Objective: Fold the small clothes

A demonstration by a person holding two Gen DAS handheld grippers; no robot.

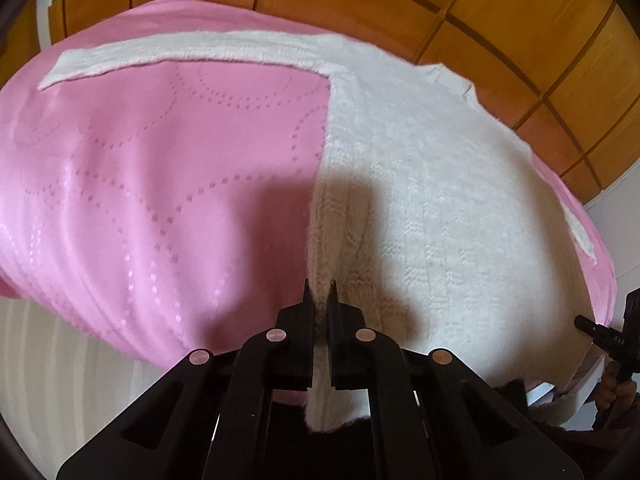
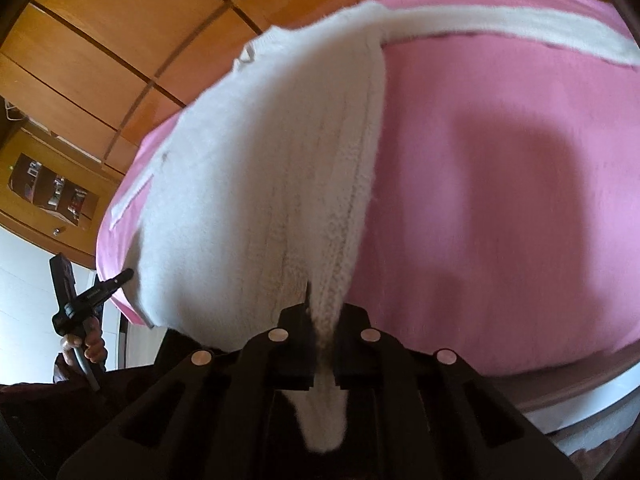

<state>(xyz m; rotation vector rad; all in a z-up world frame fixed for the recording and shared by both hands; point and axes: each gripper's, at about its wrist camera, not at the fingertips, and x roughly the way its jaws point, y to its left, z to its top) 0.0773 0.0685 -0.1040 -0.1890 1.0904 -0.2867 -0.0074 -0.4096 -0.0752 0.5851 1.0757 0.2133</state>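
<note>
Knit, white: the sweater (image 1: 432,184) is spread on a pink bedspread (image 1: 152,184), with its body ahead of both grippers and its hem nearest them.
Left gripper (image 1: 320,292): the jaws are clamped on a bunched corner of the hem; a tuft of knit is seen passing between the fingers and hanging out behind them.
Right gripper (image 2: 324,296): it is likewise closed on the opposite hem corner, with fabric pinched between the fingers and trailing below.
Sleeve, left view (image 1: 180,54): it is laid out straight, far ahead and to the left of the left gripper, near the far edge of the bed.
Risk 1: the loose, fluffy knit is judged liable to slip from either pinch if it is lifted quickly, since only a narrow fold is gripped.
Risk 2: uneven travel of the two hands is expected to skew the fold, because the hem would be stretched diagonally.
Risk 3: the outstretched sleeve is judged likely to drag or bunch under the body if the hem is carried forward before it is tucked.
Risk 4: the bedspread may be caught beneath a pinch; this cannot be told from either view.
</note>
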